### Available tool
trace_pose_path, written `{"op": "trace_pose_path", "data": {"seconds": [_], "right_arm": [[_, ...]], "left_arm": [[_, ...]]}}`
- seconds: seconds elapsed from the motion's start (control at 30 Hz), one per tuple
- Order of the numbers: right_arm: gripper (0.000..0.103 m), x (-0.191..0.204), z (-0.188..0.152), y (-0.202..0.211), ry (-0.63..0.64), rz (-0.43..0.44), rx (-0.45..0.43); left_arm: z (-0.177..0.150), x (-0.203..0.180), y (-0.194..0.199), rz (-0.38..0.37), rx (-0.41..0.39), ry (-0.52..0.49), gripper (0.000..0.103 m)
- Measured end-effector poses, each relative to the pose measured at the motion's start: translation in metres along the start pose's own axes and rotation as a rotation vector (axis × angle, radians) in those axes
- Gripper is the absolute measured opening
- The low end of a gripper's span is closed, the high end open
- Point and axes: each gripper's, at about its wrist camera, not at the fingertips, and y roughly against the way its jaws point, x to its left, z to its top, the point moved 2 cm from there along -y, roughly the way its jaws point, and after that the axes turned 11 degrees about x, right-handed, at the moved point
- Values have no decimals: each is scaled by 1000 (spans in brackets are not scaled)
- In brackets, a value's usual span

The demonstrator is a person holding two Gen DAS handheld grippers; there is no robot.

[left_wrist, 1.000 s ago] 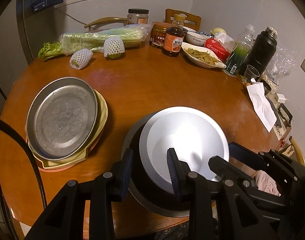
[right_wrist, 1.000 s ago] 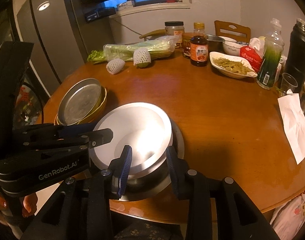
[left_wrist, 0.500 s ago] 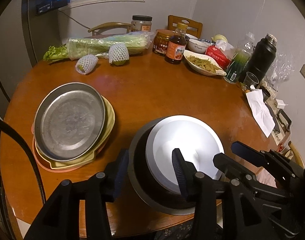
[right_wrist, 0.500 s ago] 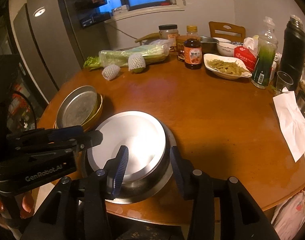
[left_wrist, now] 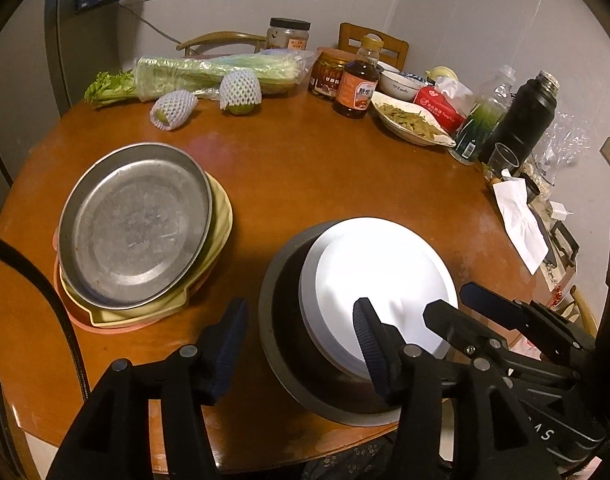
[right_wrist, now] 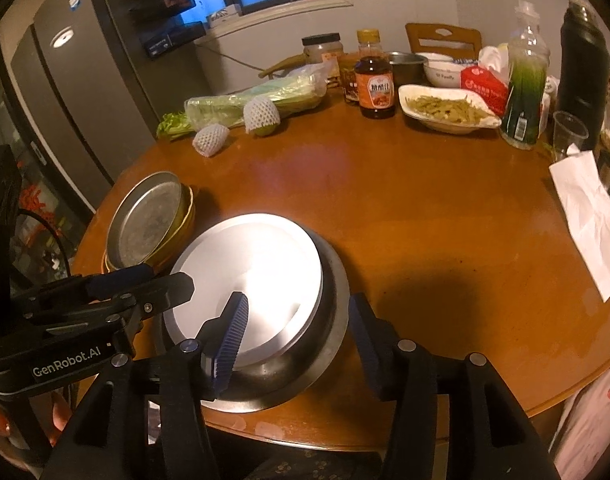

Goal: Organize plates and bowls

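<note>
A pale bowl (left_wrist: 381, 264) sits nested inside a larger steel bowl (left_wrist: 281, 320) near the table's front edge. My left gripper (left_wrist: 299, 344) straddles the left rim of these bowls, its jaws opening, and the pads are clear of the rim. My right gripper (right_wrist: 297, 338) straddles the right rim of the same pale bowl (right_wrist: 257, 264) and steel bowl (right_wrist: 333, 320), its jaws also opening and not pressing. To the left stands a stack with a metal plate (left_wrist: 133, 224) on a yellow and a pink plate. Each gripper shows in the other's view: right gripper (left_wrist: 449, 300), left gripper (right_wrist: 167, 276).
Along the round wooden table's (left_wrist: 313, 168) far side lie bagged celery (left_wrist: 209, 74), two netted fruits (left_wrist: 241, 88), a sauce bottle (left_wrist: 359, 84), a dish of food (left_wrist: 409, 124), a tissue pack, a green bottle and a black flask (left_wrist: 525, 120). White paper (right_wrist: 589, 216) lies at the right edge. A fridge (right_wrist: 77, 92) stands left.
Both grippers' jaws have spread wider around the bowls' rim and no longer pinch it. The nested bowls rest on the table in about the same place.
</note>
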Motion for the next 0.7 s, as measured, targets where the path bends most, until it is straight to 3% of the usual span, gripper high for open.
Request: {"op": "trace_pose_path", "data": {"seconds": [0.3, 0.7], "right_arm": [[56, -1, 1, -13, -14, -4, 39], [56, -10, 4, -30, -69, 57, 94]], "left_arm": [[1, 2, -15, 26, 35, -3, 55], [7, 6, -26, 15, 51, 8, 57]]}}
